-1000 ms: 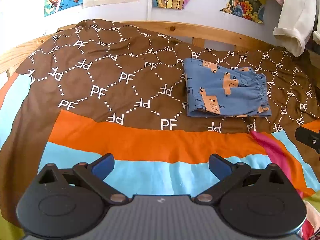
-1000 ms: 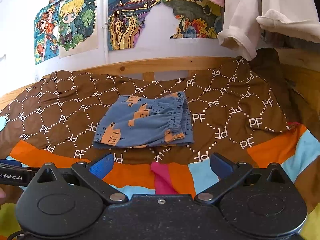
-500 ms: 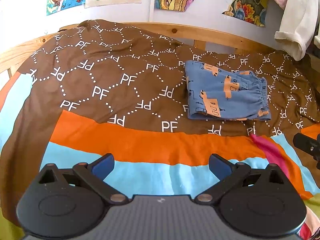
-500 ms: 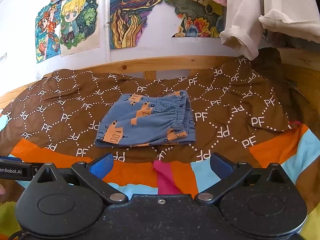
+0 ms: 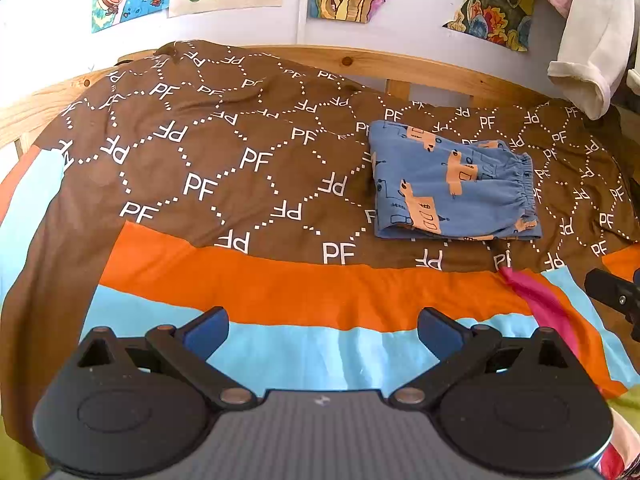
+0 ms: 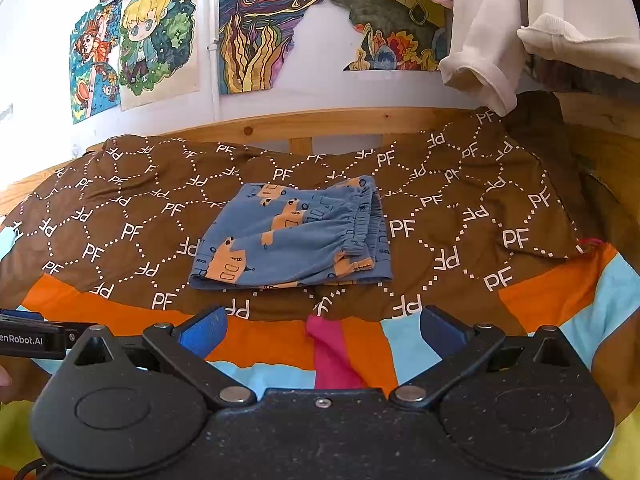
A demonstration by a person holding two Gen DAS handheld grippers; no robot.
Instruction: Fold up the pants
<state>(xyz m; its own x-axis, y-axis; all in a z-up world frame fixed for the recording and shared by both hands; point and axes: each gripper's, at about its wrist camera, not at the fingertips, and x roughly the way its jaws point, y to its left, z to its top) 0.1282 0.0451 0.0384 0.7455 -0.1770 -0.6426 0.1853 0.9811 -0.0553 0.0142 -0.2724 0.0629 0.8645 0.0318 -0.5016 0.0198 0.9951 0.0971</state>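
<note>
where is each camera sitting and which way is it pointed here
Left wrist: on the left gripper, looking forward across the brown PF-print bedspread at the folded blue car-print pants, which lie ahead to its right; its two blue-padded fingers, spread open, show, plus the other gripper's black tip at the right edge.
Right wrist: on the right gripper, facing the pants straight ahead; its open fingers show, plus the left gripper's tip at the left edge.
Shared: pants, bedspread, wooden bed rail, wall drawings.
</note>
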